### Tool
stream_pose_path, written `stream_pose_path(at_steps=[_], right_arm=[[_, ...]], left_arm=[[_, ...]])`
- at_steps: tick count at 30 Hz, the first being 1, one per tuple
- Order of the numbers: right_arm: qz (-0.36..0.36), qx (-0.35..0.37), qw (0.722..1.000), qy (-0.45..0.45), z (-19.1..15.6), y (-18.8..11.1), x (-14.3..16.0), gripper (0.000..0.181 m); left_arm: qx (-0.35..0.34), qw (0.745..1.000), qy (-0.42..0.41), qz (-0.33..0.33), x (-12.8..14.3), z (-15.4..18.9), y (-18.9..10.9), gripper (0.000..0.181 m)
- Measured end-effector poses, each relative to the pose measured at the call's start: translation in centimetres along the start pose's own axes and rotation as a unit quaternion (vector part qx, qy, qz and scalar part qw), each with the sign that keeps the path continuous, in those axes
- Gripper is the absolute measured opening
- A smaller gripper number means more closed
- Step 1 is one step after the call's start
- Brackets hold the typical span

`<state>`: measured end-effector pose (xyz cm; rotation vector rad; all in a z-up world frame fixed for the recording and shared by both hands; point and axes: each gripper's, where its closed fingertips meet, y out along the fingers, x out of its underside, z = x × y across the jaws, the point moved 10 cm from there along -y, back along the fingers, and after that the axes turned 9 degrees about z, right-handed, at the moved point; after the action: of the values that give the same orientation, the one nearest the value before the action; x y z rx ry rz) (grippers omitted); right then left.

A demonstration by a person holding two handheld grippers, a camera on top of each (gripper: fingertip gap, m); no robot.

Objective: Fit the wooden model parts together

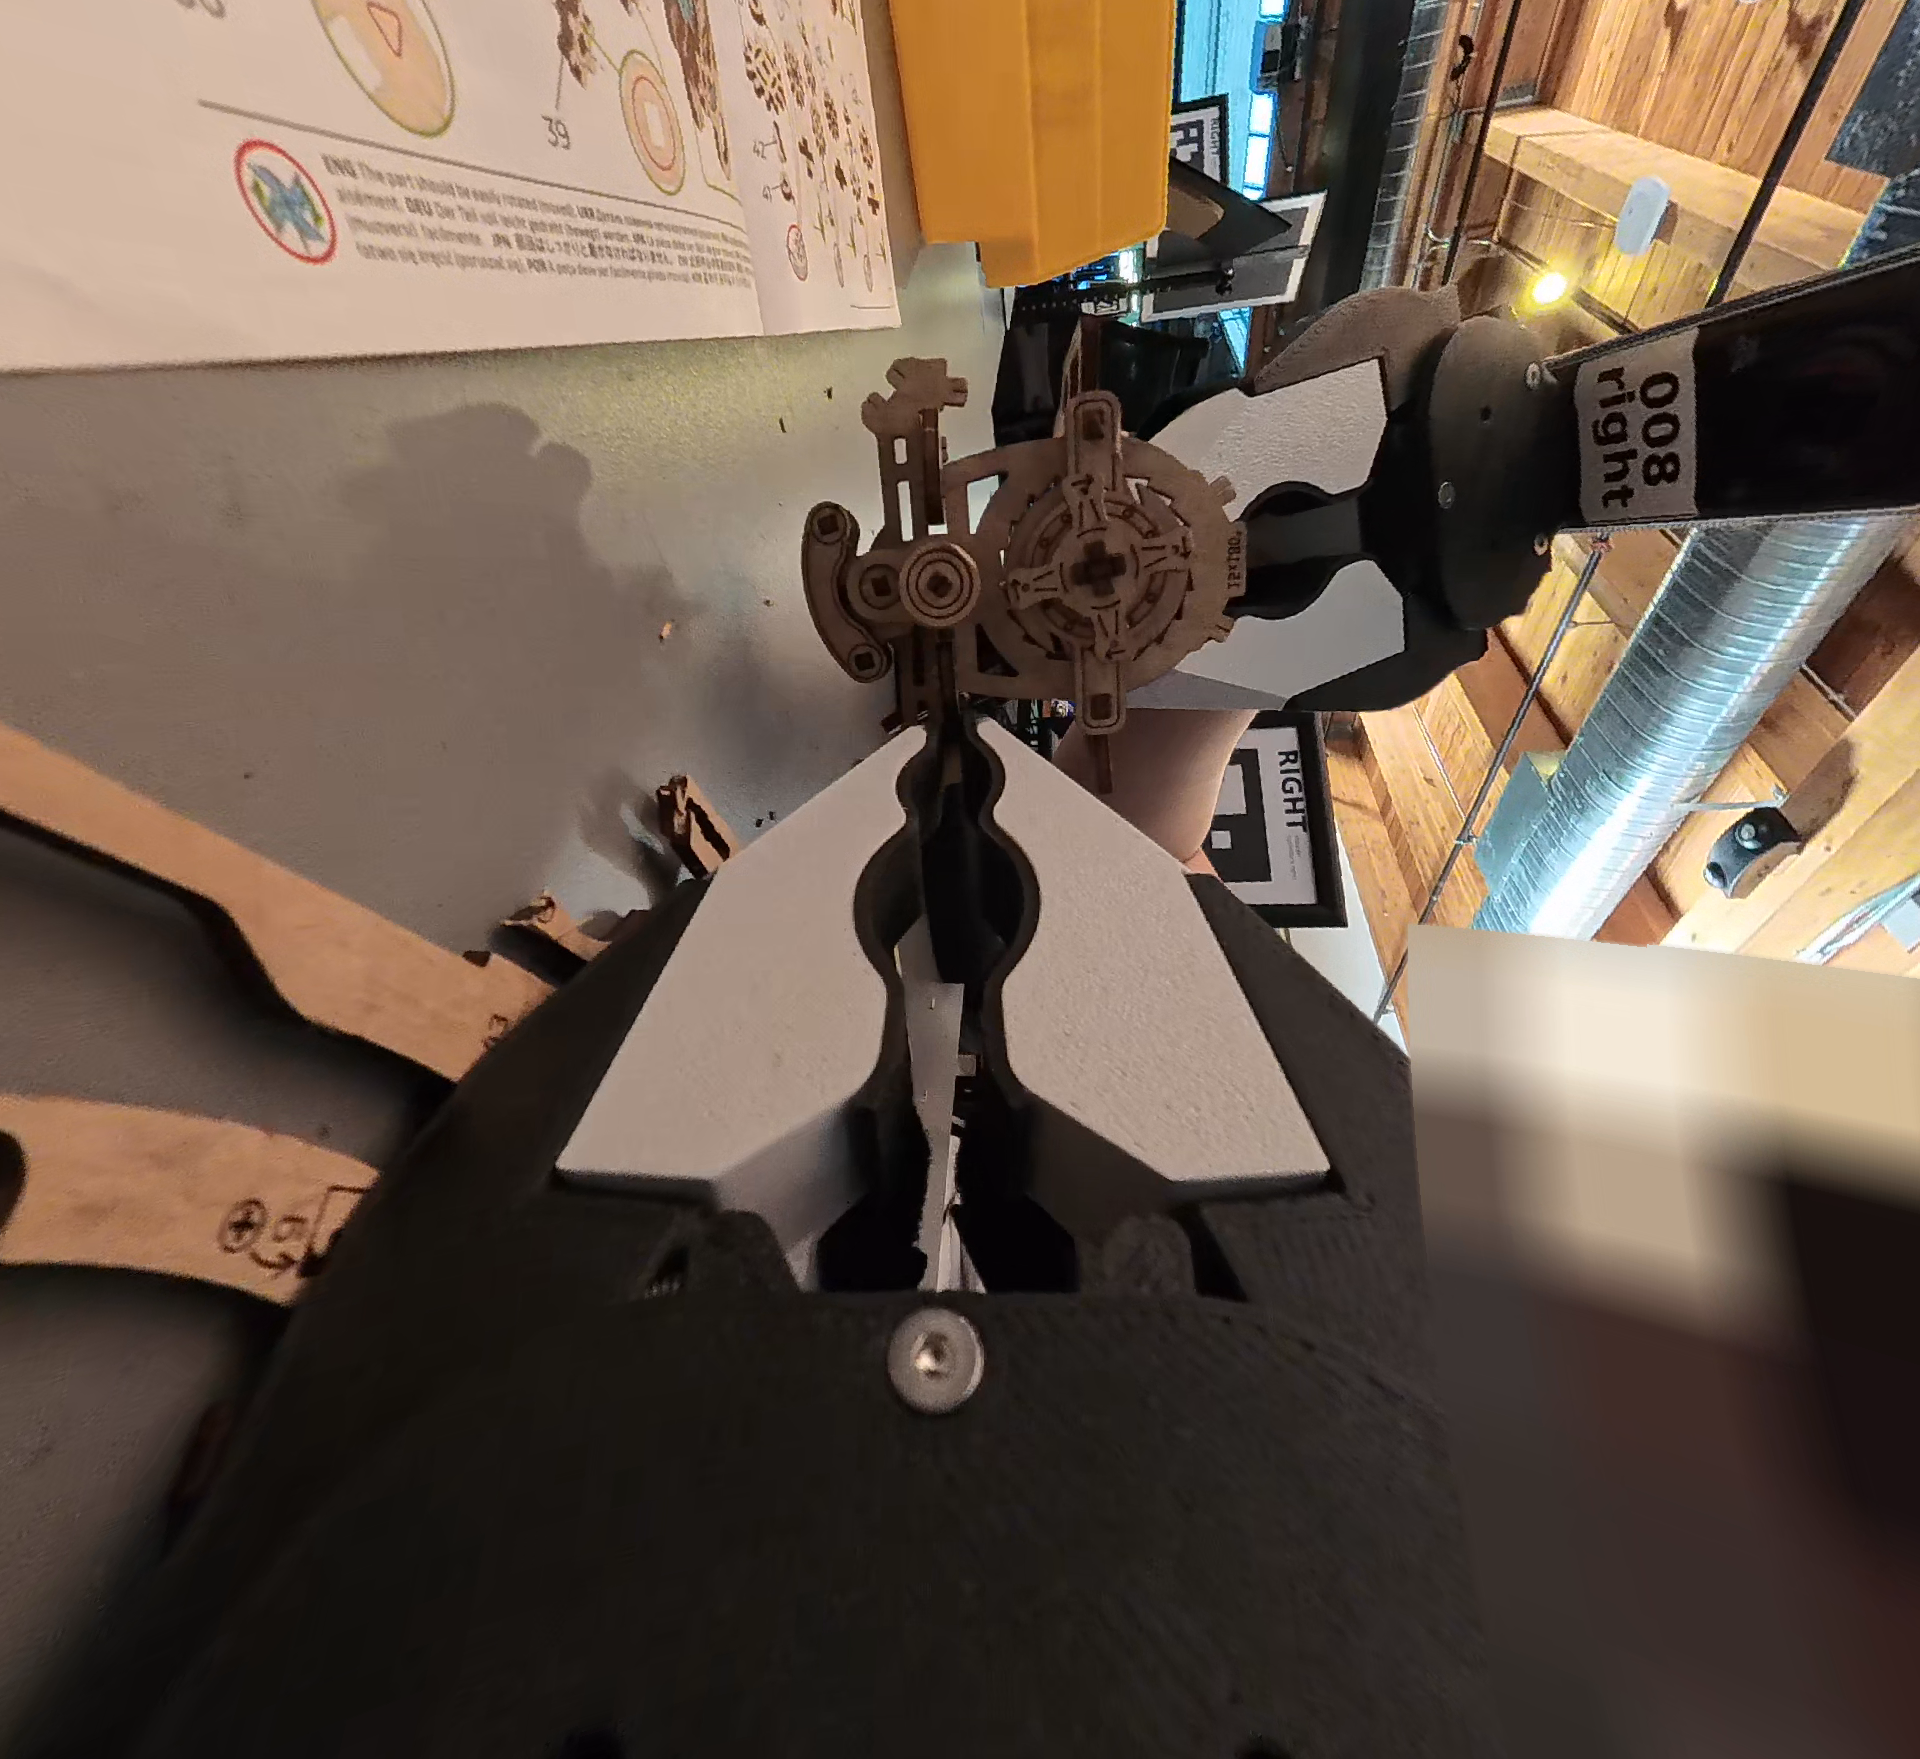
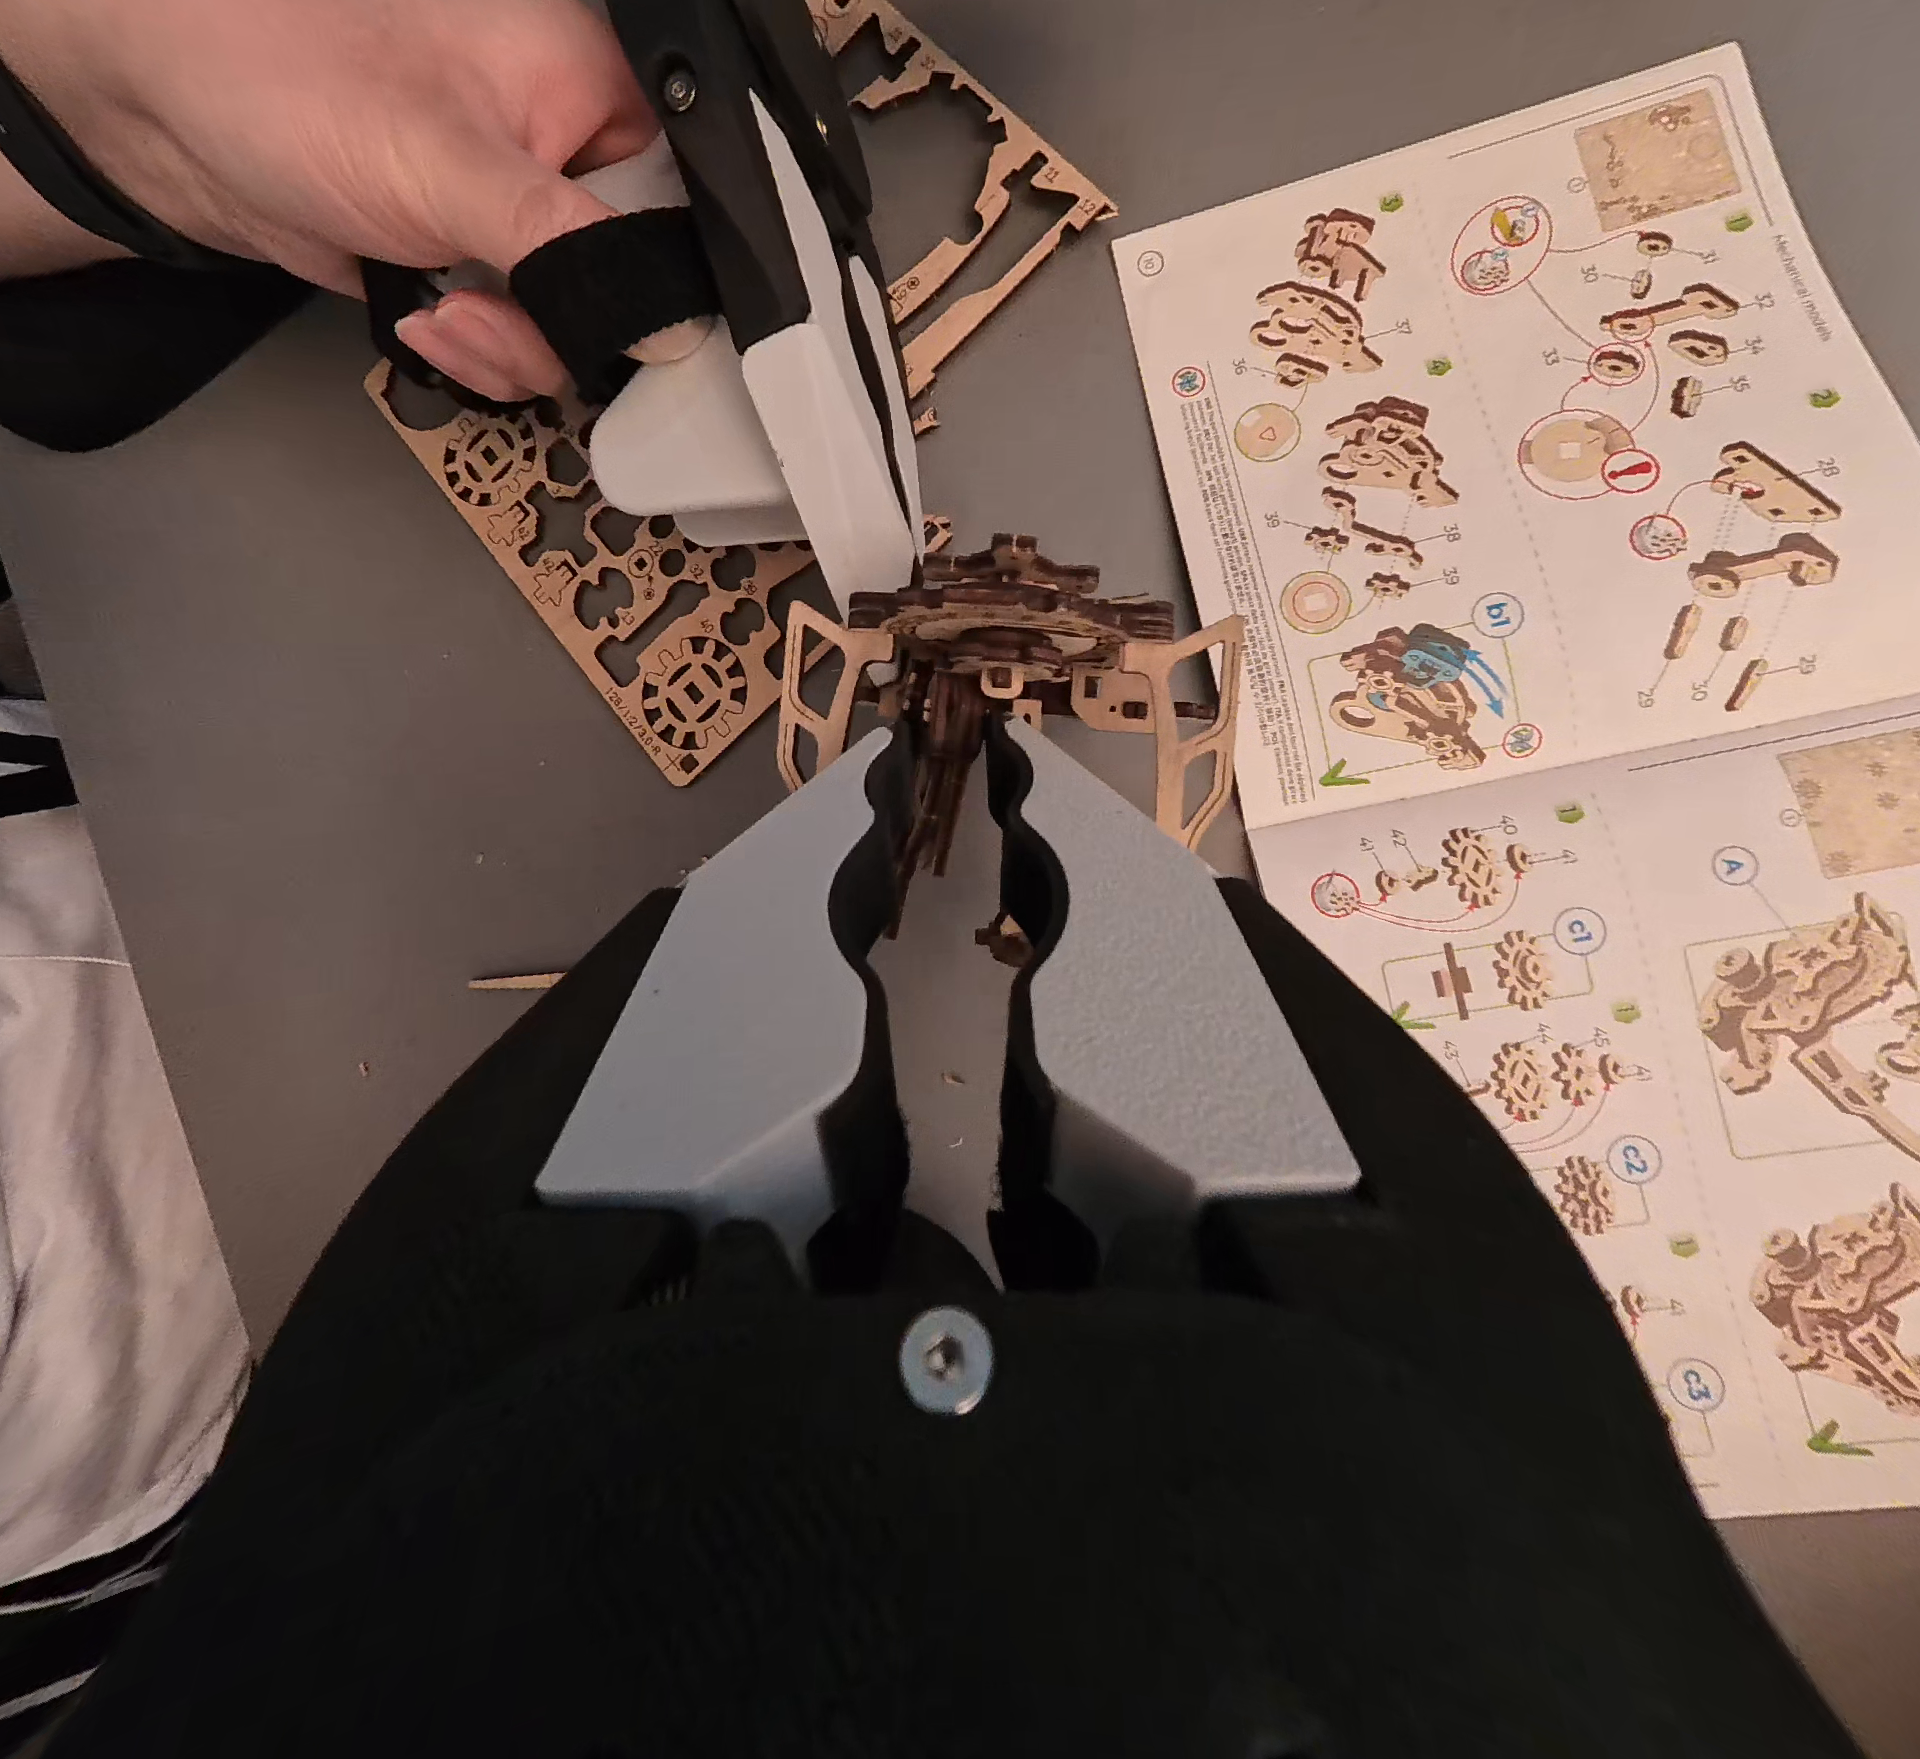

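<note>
left tool [image 1: 943, 735] pinching wooden model [image 1: 1023, 566], right tool [image 1: 1236, 556] gripping

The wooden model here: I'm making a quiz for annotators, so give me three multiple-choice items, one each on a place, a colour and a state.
1. Where does the instruction sheet lie, seen from the right wrist view?
A. right of the wooden model
B. left of it
C. under the hand

2. What colour is the bin at the table's far edge?
A. blue
B. yellow
C. green

3. How is the left gripper?
A. wide open
B. lying on the table
C. shut on the model

Key: 1 A, the sheet fills the right side; 2 B, the left wrist view shows it yellow; 3 C, its fingers pinch a thin strut of the model.
</note>
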<state>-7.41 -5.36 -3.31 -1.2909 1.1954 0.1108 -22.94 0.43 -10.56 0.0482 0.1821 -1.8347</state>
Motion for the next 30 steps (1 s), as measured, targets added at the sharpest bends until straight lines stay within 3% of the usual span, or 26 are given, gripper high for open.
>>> stream_pose_path(at_steps=[18, 30], right_arm=[[0.016, -0.055, 0.994, 0.094, 1.4, 0.6, 0.8, 0.011], [-0.117, 0.029, 0.993, 0.007, -0.3, 1.3, -1.6, 0.01]], left_arm=[[-0.025, 0.999, 0.027, 0.0, -0.1, 0.0, 0.0, 0.0], [-0.048, 0.998, 0.048, -0.002, 0.0, 0.0, 0.3, 0.001]])
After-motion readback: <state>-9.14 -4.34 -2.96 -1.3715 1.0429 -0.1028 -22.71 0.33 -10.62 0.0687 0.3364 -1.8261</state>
